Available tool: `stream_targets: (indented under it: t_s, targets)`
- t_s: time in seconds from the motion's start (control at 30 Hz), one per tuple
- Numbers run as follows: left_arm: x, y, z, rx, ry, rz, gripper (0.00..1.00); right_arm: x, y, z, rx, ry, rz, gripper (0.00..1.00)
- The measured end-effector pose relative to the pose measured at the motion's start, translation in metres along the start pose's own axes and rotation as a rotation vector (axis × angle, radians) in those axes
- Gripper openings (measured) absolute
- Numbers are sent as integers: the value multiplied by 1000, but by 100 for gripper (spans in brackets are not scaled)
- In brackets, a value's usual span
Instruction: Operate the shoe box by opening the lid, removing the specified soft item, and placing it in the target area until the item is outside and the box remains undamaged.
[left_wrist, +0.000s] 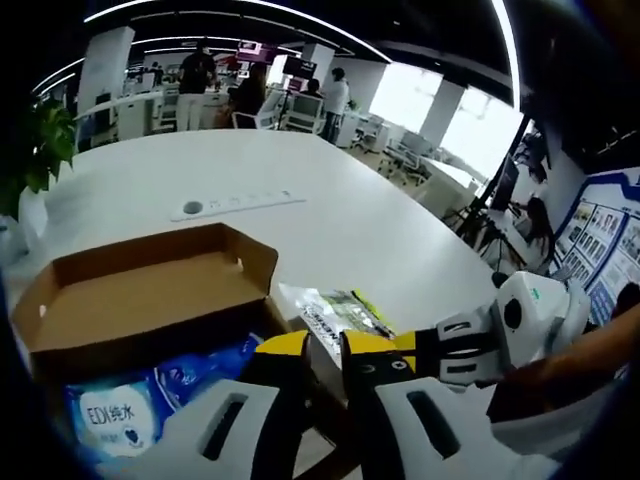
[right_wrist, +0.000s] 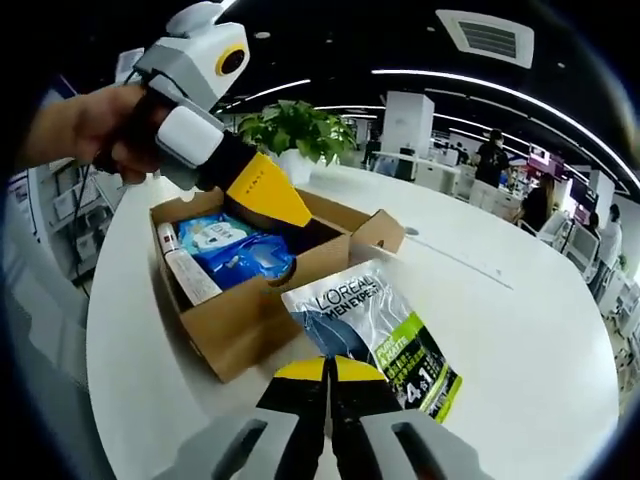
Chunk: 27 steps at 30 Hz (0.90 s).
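A brown cardboard shoe box stands with its lid flap up on the white table. Inside lie a blue soft pack and a white tube. My left gripper, held by a hand, hangs over the box's near wall with its jaws a little apart and cardboard showing between them. A L'Oreal packet lies outside, beside the box. My right gripper is shut on that packet's near edge.
A flat white power strip sits on the table beyond the box. A potted plant stands at the table's edge. Several people and desks fill the office behind.
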<state>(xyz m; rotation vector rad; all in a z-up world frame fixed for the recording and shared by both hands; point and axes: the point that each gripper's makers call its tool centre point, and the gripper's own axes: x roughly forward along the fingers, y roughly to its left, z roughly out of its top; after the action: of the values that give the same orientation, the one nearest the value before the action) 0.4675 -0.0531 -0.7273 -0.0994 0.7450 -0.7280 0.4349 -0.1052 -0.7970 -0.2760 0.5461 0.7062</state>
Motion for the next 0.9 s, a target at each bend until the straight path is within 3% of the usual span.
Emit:
stream_targets:
  t_s: [0.53, 0.9]
  targets:
    - [-34, 25, -1, -28, -43, 29, 16, 6, 0, -13, -39, 43, 20, 0]
    - [-73, 48, -11, -65, -82, 82, 19, 13, 5, -27, -102, 96, 56, 0]
